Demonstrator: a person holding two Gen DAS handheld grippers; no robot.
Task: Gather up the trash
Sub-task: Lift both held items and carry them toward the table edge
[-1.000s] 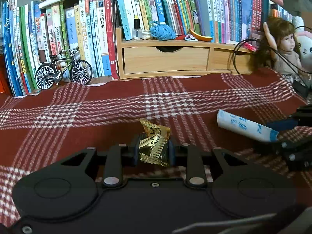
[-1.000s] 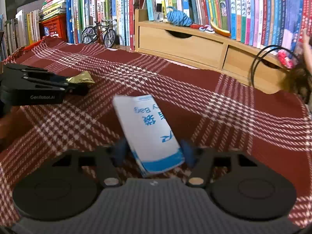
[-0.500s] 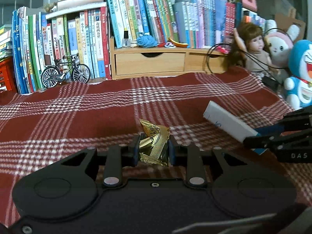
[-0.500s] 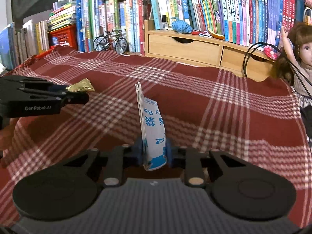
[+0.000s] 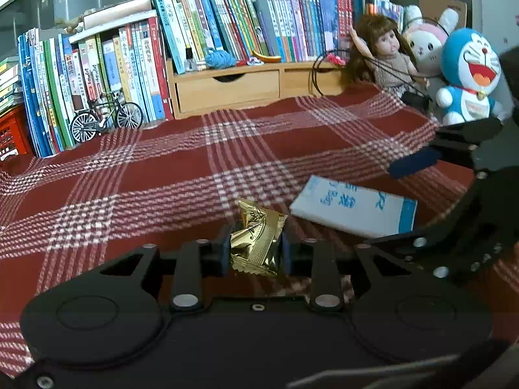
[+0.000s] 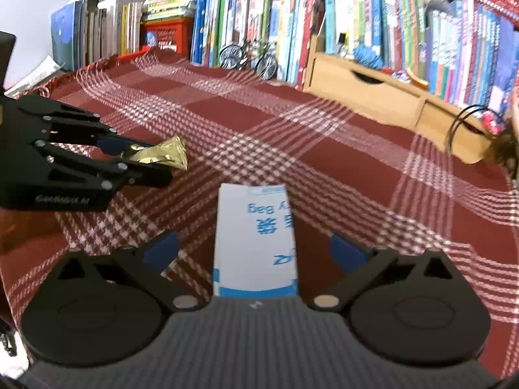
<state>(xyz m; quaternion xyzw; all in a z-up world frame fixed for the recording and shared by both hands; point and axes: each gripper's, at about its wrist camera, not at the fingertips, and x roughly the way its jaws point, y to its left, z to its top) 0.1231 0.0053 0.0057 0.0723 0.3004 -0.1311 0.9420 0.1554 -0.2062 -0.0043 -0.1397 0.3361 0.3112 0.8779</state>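
A crumpled gold foil wrapper (image 5: 256, 243) is pinched between the blue pads of my left gripper (image 5: 254, 249), held a little above the red plaid cloth. From the right wrist view the same gold wrapper (image 6: 159, 154) sticks out of the left gripper (image 6: 129, 159) at the left. A white and blue paper packet (image 6: 256, 243) lies flat on the cloth between the spread fingers of my right gripper (image 6: 256, 249), which is open and touches nothing. In the left wrist view that packet (image 5: 353, 207) rests just right of the wrapper, under the right gripper (image 5: 408, 194).
Red plaid cloth (image 5: 162, 178) covers the table. Along the back stand rows of books (image 5: 227, 26), a wooden drawer unit (image 5: 243, 87), a model bicycle (image 5: 107, 120), a doll (image 5: 386, 55) and plush toys (image 5: 467, 71). A red crate (image 6: 168, 35) sits far left.
My right gripper has opened and let go of the white packet, which now lies flat on the cloth. The left gripper still holds the gold wrapper and has drawn back and up.
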